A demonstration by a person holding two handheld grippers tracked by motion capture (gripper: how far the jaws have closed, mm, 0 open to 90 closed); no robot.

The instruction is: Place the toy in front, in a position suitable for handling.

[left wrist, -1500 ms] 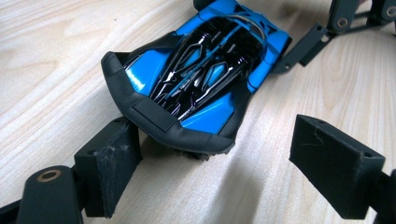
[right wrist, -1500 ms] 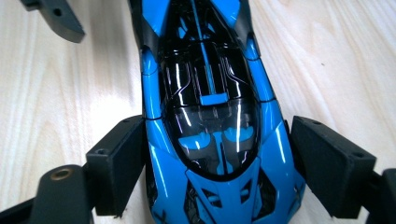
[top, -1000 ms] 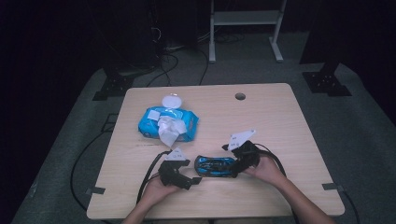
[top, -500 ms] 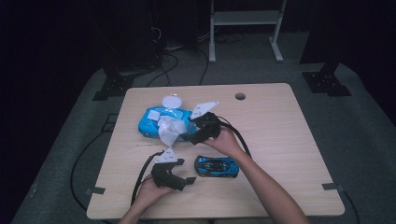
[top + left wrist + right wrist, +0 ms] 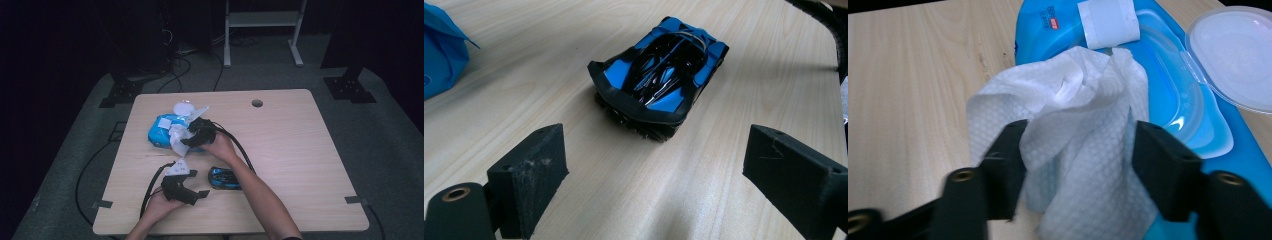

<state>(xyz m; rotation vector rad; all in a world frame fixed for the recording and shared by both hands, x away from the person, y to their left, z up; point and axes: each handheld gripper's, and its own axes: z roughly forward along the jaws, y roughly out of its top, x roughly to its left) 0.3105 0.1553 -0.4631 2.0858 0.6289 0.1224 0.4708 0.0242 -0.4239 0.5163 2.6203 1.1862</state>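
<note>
A white wet wipe (image 5: 176, 136) (image 5: 1068, 95) sticks up out of the blue wipe pack (image 5: 159, 134) (image 5: 1173, 95), whose round lid (image 5: 183, 107) (image 5: 1238, 55) is flipped open. My right gripper (image 5: 188, 140) (image 5: 1075, 145) is at the pack with the wipe between its jaws. The jaws have just been closing, and the wipe still looks loose and puffed between them. A blue and black toy car (image 5: 225, 178) (image 5: 659, 80) lies on the table near the front. My left gripper (image 5: 199, 184) (image 5: 654, 155) rests just left of the car, open, with the car ahead of its jaws.
The wooden table (image 5: 300, 150) has a round cable hole (image 5: 257, 103) at the back. Black cables (image 5: 150, 185) trail from both grippers across the front left. A metal stand (image 5: 260, 30) and dark equipment sit on the floor behind the table.
My right gripper has moved from beside the car at the front to the wipe pack at the back left and now has its jaws around the wipe. The left gripper stayed put.
</note>
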